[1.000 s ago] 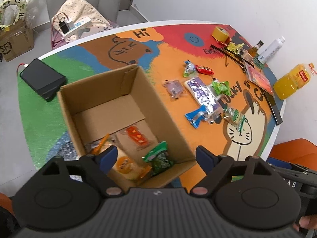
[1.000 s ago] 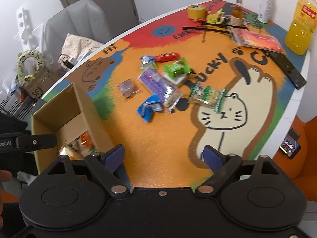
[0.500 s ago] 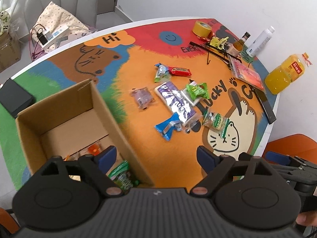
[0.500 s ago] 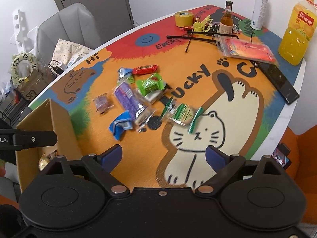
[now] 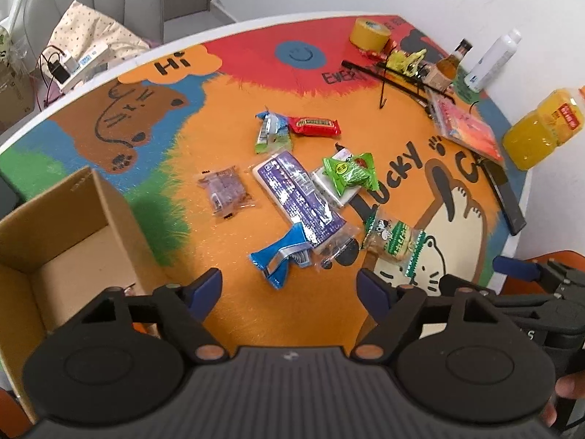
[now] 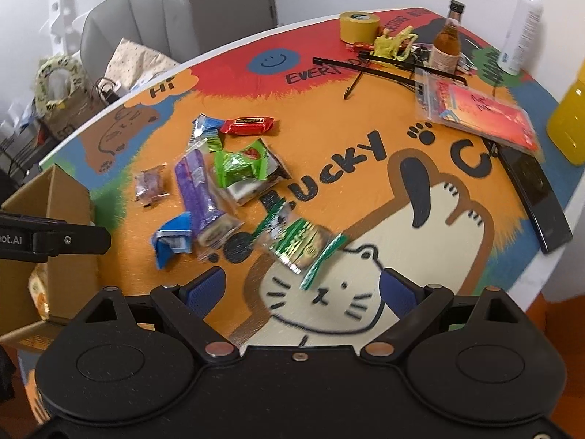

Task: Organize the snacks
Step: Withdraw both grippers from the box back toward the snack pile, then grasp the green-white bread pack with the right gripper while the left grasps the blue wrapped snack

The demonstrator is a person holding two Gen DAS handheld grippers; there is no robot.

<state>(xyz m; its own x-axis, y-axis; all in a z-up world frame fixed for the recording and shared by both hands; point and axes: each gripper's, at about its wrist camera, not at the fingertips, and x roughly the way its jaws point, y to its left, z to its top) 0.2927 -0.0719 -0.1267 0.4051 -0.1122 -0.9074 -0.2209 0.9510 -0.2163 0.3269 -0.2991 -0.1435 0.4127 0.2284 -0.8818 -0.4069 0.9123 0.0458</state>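
- Counter (image 5: 234, 314): round top with a painted cartoon mat, fills most of both views.
- Cardboard box (image 5: 55, 226): open, lower left of the left wrist frame; also at the left edge of the right wrist frame (image 6: 58, 190), with a few packets visible inside at its lower corner.
- Left tongs (image 5: 289, 285): spread wide, nothing between them, low centre of frame above bare orange mat.
- Right tongs (image 6: 301, 289): spread wide, empty, low centre of frame over the cat drawing.
- Snacks cluster at mid-frame, outside the box: purple packet (image 5: 298, 192) longest, its lower end touching the blue wrapper (image 5: 281, 256).
- Green-striped packet (image 6: 301, 243): just above the right tongs, blurred.
- Green candy pack (image 5: 349, 173): lying on a white wrapper.
- Red bar (image 5: 314, 126): touching a blue-green packet, upper centre.
- Small clear brown packet (image 5: 226, 192): apart, left of the cluster.
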